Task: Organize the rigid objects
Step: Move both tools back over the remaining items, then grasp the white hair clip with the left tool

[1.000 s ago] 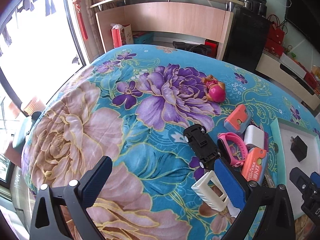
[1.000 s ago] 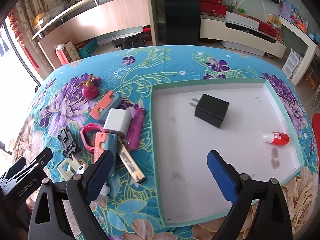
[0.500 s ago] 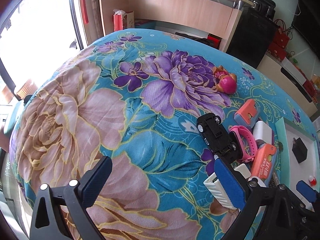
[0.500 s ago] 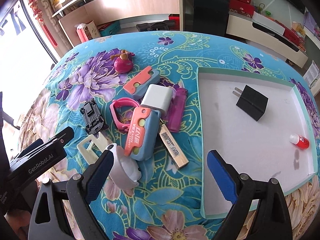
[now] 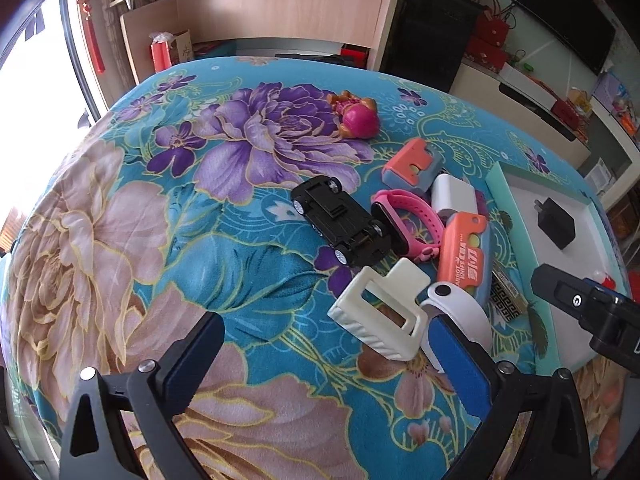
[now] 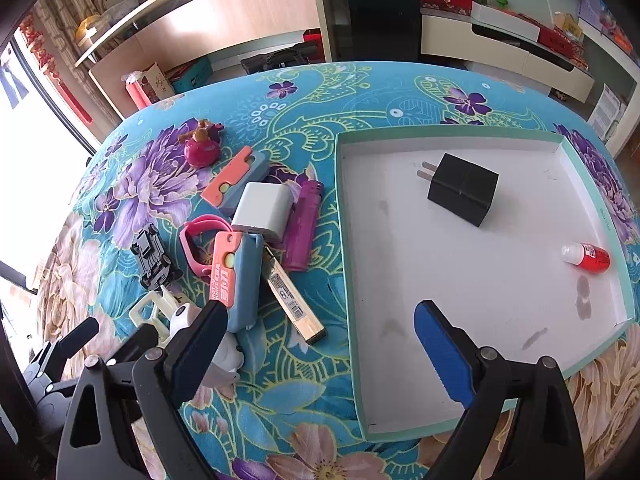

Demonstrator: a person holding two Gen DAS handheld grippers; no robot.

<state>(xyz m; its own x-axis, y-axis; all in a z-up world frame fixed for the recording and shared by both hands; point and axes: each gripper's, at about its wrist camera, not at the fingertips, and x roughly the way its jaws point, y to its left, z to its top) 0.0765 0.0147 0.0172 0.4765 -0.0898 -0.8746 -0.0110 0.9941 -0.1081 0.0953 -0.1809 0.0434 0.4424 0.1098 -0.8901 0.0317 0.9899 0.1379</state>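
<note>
1. The table (image 6: 360,92) wears a teal cloth with purple and beige flowers; every item lies on it.
2. A shallow mint-rimmed tray (image 6: 344,240) with a white floor sits on the right side of the table. Inside are a black plug adapter (image 6: 464,190), toward the far side, and a small red bottle (image 6: 588,257) with a white cap, lying near the right wall.
3. The left hand-held gripper (image 5: 320,356) hovers low over the cloth, blue-padded fingers spread wide and grasping nothing; its right finger overlaps a cream plastic clip (image 5: 380,316) and a white rounded gadget (image 5: 460,308).
4. The right hand-held gripper (image 6: 320,336) is likewise spread and empty, left finger above the pile's near end, right finger over the tray's near part.
5. Left of the tray lies a tight cluster. An orange-and-blue utility knife (image 6: 236,276) reads "CARROT KNIFE" beside Chinese characters. A second, smaller orange-and-blue knife (image 6: 236,180) lies farther back.
6. An upside-down black toy car (image 5: 340,220) touches a pink wristband (image 5: 408,220).
7. A white charger block (image 6: 262,210) lies beside a purple lighter (image 6: 304,224).
8. A slim gold lighter (image 6: 294,300) carries a barcode label, too small to read.
9. A pink doll figure (image 5: 356,116) lies apart on the far side.
</note>
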